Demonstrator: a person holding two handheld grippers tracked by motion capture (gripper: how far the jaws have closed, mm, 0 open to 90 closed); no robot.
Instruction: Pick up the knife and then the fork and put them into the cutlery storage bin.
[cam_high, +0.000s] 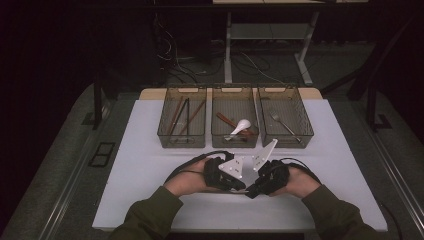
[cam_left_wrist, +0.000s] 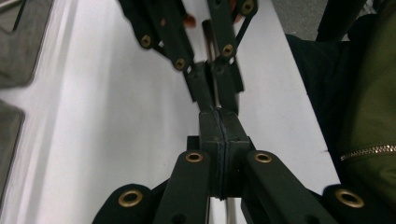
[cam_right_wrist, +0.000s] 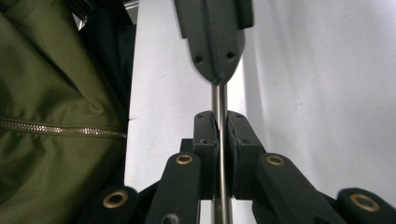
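Bins, clear plastic, side by side at the table's far edge: three, namely the left bin (cam_high: 182, 120), the middle bin (cam_high: 234, 117) and the right bin (cam_high: 285, 116).

Chopsticks (cam_high: 181, 116) in the left bin: about four, exact count unclear.

White spoon (cam_high: 240, 127) in the middle bin: one. Brown stick (cam_high: 226, 120) beside it: one.

Fork (cam_high: 283, 123) in the right bin: one.

Metal rod (cam_right_wrist: 220, 140) between the grippers: one.

Grippers: two, the left gripper (cam_high: 239, 182) and the right gripper (cam_high: 250, 191).
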